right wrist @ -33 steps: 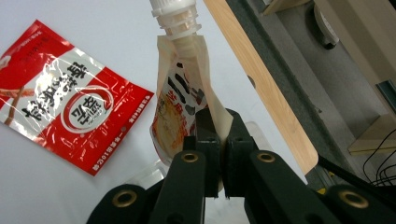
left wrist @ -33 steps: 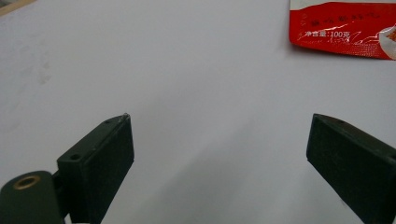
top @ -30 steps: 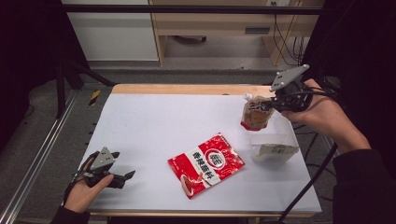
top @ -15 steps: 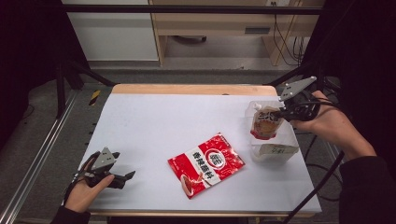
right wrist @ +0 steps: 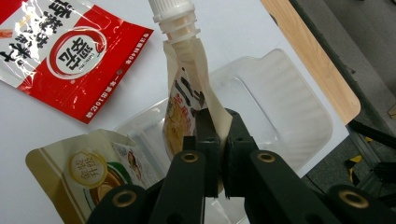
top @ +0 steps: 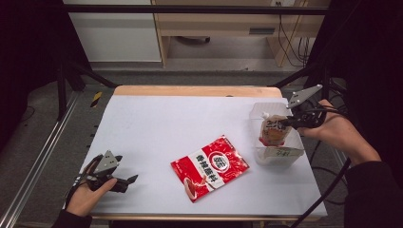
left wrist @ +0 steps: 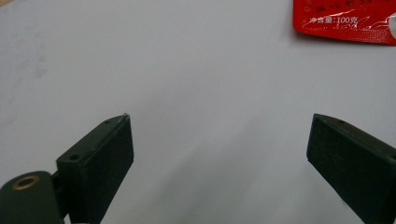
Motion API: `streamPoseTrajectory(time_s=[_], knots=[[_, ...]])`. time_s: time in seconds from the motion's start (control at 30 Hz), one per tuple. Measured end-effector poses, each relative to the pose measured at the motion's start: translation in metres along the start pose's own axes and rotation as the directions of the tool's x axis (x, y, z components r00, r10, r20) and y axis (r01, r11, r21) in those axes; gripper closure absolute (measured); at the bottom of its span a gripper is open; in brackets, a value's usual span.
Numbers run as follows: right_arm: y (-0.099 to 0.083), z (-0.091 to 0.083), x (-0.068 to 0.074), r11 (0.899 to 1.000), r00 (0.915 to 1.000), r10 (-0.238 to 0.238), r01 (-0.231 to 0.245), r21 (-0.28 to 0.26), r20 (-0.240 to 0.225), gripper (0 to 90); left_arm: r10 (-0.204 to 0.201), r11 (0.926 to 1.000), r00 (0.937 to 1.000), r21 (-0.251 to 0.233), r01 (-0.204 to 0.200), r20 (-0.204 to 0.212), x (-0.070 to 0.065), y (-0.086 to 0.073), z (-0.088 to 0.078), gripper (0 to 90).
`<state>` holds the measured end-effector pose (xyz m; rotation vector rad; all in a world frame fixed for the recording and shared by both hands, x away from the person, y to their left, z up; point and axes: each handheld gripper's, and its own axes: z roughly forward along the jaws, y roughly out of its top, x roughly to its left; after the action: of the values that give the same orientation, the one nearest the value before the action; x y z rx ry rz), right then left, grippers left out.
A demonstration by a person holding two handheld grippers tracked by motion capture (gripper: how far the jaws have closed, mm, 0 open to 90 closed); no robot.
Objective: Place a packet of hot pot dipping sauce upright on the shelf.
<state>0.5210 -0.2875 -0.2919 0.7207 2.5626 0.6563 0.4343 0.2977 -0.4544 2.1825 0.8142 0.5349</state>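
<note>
Black jaws on the left gripper [top: 128,180] are sitting wide apart with nothing between them, just idling on the white table [top: 157,128] left of the red packet [top: 209,166]. Over on the right, the right gripper [top: 285,122] is pinching the spouted pouch [top: 272,131] by its edge, dangling it over the clear tray [top: 281,159] where a beige pouch [right wrist: 88,177] is already lying. That thin grip is looking sketchy, so the pouch could slip or tip outside the tray.

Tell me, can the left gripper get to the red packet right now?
Probably yes. The left gripper is open and holds nothing, and only bare white table lies between it and the red packet.
</note>
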Motion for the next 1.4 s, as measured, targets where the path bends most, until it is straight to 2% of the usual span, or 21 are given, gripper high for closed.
streamPoseTrajectory(time_s=[0.57, 1.17, 1.4], knots=[[-0.010, 0.015, 0.002, 1.000, 0.9995, 0.016, -0.016, 0.014, -0.029, 87.9, 0.013, 0.9999, 0.9999, 0.009, -0.013, 0.006, -0.001, 0.000, 0.001, 7.0], [-0.020, 0.038, 0.006, 0.999, 0.9972, 0.039, -0.037, 0.037, -0.063, 87.5, 0.021, 0.9996, 0.9997, 0.020, -0.021, 0.011, -0.003, 0.000, 0.003, 7.0], [-0.022, 0.038, 0.005, 0.998, 0.9968, 0.050, -0.047, 0.045, -0.062, 86.2, 0.024, 0.9993, 0.9996, 0.027, -0.025, 0.017, -0.004, 0.000, 0.004, 6.6]])
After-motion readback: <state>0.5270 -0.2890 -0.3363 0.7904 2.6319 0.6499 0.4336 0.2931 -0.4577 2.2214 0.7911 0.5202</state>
